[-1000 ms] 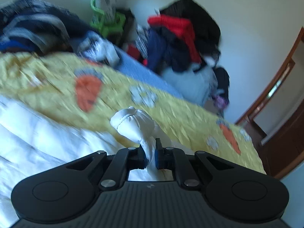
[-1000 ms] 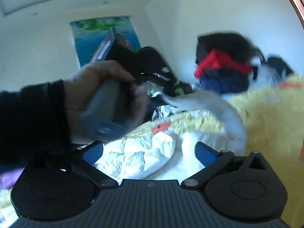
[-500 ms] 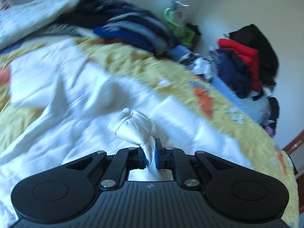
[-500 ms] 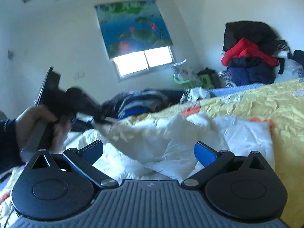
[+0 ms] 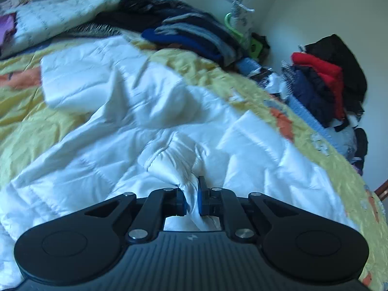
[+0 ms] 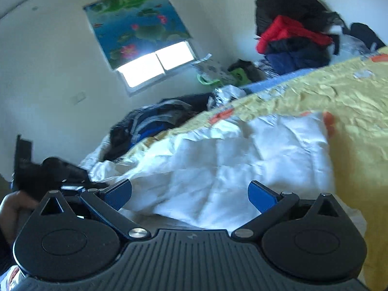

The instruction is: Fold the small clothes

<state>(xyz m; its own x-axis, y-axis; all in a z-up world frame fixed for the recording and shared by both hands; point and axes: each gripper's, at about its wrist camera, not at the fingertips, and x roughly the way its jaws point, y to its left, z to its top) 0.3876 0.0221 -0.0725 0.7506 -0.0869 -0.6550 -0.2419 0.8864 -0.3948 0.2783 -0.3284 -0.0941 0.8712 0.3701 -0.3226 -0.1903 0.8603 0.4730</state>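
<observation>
Ahead of you the bed (image 5: 29, 126) is covered by a yellow bedspread with orange carrot prints, and it still shows bare cloth on the near left in the left wrist view and a broad bare stretch on the right in the right wrist view — that is your open room. The far edge is crowded: a heap of dark and blue striped clothes (image 5: 194, 36) lies along it, with a cream quilt (image 5: 55, 21) bunched beside the heap. Off the bed's far corner a pile of red, navy and black garments (image 5: 325, 77) stands against the wall, below and to the right of the window with its water-lily blind (image 6: 138, 24). The white quilted jacket (image 5: 116, 111) lies spread and crumpled across the middle of the bed, its long axis running from your left tongs away toward the far left, where a squared-off end reaches the yellow cloth. Your left tongs (image 5: 191, 200) are pressed together on a gathered fold of the jacket, the blue pads pinching the white fabric right at the tips. Your right tongs (image 6: 189, 194) are spread wide and hold nothing — the jacket lies just beyond and between the blue fingers (image 6: 260, 196), whether touching you cannot tell. Your left hand (image 6: 12, 206) shows at the lower left of that view.
</observation>
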